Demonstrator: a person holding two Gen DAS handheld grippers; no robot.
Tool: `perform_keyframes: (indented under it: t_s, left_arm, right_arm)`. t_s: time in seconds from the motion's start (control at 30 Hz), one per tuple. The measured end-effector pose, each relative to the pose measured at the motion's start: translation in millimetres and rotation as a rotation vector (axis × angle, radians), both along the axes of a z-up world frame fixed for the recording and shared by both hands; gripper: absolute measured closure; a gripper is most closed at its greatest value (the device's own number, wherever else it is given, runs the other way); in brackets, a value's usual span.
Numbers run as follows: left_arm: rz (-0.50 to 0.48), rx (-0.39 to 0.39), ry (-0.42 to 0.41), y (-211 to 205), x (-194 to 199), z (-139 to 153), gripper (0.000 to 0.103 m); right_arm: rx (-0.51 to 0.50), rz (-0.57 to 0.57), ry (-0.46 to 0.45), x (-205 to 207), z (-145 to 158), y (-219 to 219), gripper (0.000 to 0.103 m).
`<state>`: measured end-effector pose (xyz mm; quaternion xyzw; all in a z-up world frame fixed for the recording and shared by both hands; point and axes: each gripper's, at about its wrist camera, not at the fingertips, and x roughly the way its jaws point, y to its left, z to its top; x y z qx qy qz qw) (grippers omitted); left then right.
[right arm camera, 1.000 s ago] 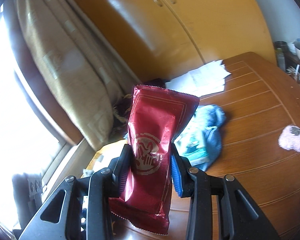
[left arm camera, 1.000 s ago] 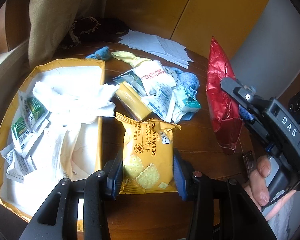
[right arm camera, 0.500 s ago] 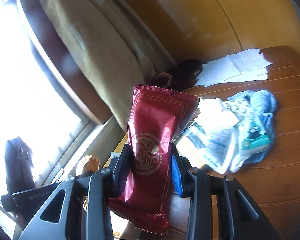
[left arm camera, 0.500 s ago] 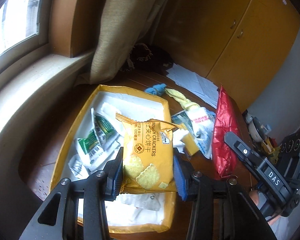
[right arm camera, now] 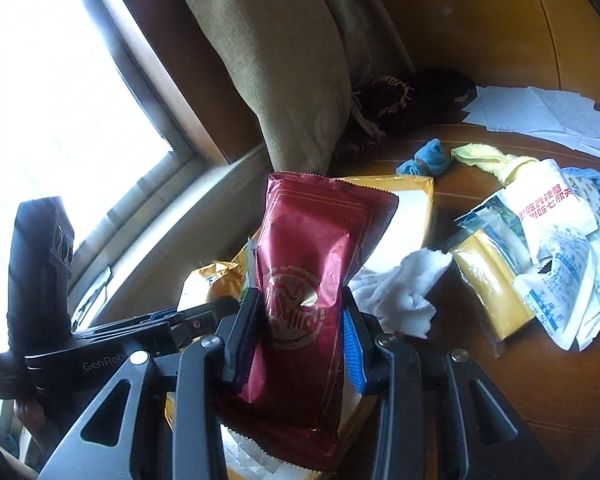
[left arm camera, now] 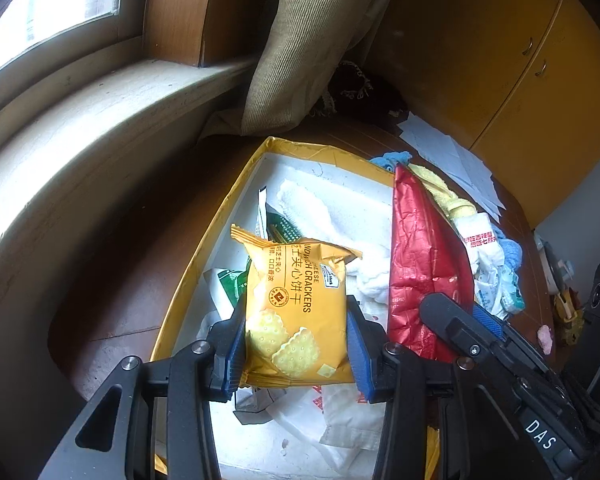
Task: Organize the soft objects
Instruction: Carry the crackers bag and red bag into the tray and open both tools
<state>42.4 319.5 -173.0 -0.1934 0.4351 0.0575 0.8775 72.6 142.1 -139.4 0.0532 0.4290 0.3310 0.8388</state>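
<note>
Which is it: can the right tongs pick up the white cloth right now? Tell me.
Probably not. The right tongs are shut on the red snack packet, so they have no free grip. The white cloth lies uncovered beside them at the yellow box, so the approach looks free.

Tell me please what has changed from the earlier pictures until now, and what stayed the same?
Both packets were carried from above the table to above the yellow box: the cracker packet in the left gripper and the red packet in the right gripper. Nothing was released. Both grips and the pile of packets on the table stayed unchanged.
</note>
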Motion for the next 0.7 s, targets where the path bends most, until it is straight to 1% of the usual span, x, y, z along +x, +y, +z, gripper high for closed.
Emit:
perform_keyframes:
  t_s: [0.2,0.23,0.33,0.37,0.43,0.53,0.6,0.7]
  left_arm:
    - [0.002,0.007,0.02,0,6,-9,0.057]
    - [0.004,0.01,0.021,-1,6,-9,0.057]
    - [0.017,0.014,0.023,-1,7,-10,0.054]
    - [0.021,0.015,0.022,-1,7,-9,0.053]
    - [0.028,0.02,0.019,-1,7,-9,0.049]
    - [0.036,0.019,0.006,-3,4,-5,0.043]
    - [0.04,0.028,-0.008,-7,2,-2,0.036]
    - [0.034,0.038,-0.027,-15,0,3,0.033]
  right_arm:
    - [-0.015,0.007,0.012,3,-7,3,0.065]
    - [-0.018,0.005,0.011,3,-7,3,0.062]
    - [-0.021,-0.01,-0.008,1,-7,1,0.061]
    - [-0.014,-0.006,-0.015,1,-5,0,0.061]
    - [0.008,0.01,-0.024,-2,-1,-2,0.056]
    - [0.011,0.012,-0.047,-8,5,-5,0.051]
    - [0.021,0.011,-0.046,-10,7,-9,0.05]
    - [0.047,-0.003,-0.044,-13,11,-20,0.046]
